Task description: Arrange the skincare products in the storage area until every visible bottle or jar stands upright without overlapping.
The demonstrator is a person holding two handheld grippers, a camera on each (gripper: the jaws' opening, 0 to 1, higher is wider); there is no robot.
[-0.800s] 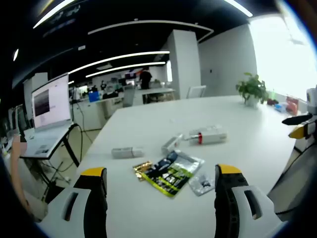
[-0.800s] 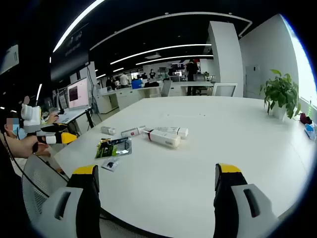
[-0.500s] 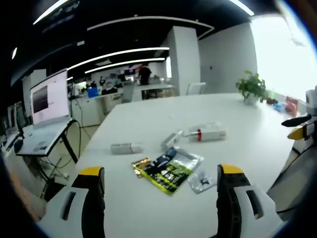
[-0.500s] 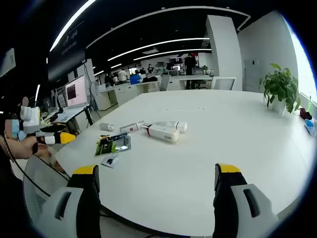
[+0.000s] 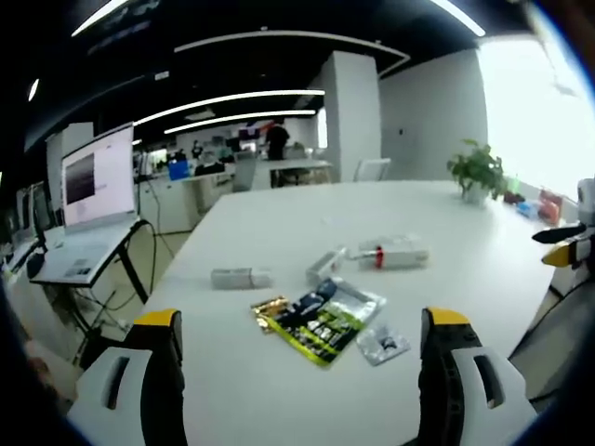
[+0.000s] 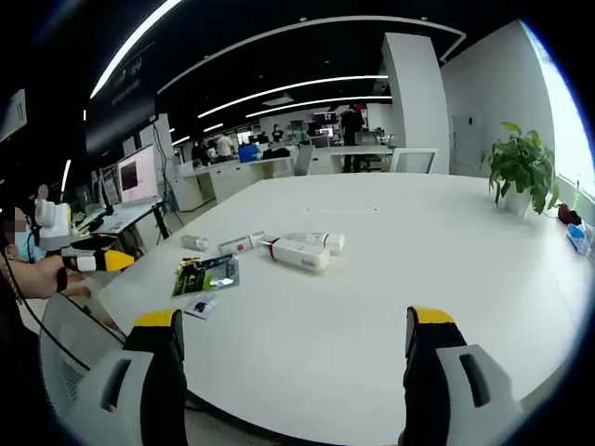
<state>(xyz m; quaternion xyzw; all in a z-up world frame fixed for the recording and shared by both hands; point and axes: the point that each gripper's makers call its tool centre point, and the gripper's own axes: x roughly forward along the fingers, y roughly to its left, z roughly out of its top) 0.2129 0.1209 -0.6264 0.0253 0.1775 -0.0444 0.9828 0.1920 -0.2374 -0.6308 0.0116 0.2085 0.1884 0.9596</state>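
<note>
Several skincare items lie flat on the white table (image 5: 279, 232): a white tube with a red band (image 5: 392, 253), a small tube (image 5: 323, 266), a short grey-white tube (image 5: 240, 278), a green and black sachet (image 5: 322, 316) and a small clear packet (image 5: 382, 344). My left gripper (image 5: 302, 348) is open, near the sachet, holding nothing. In the right gripper view the white tubes (image 6: 297, 253), sachet (image 6: 206, 274) and small packet (image 6: 197, 307) lie far ahead to the left. My right gripper (image 6: 288, 348) is open over bare table (image 6: 390, 269). The left gripper (image 6: 88, 262) shows at the left edge.
A potted plant (image 6: 522, 167) stands at the table's far right. A laptop on a stand (image 5: 93, 190) is left of the table. A mesh chair (image 6: 70, 362) sits at the near edge. The right gripper's yellow tip (image 5: 562, 253) shows at the right edge. Desks and people are far behind.
Both cameras shifted slightly. In the left gripper view my jaws stand a little wider apart and lower. The items on the table have not moved.
</note>
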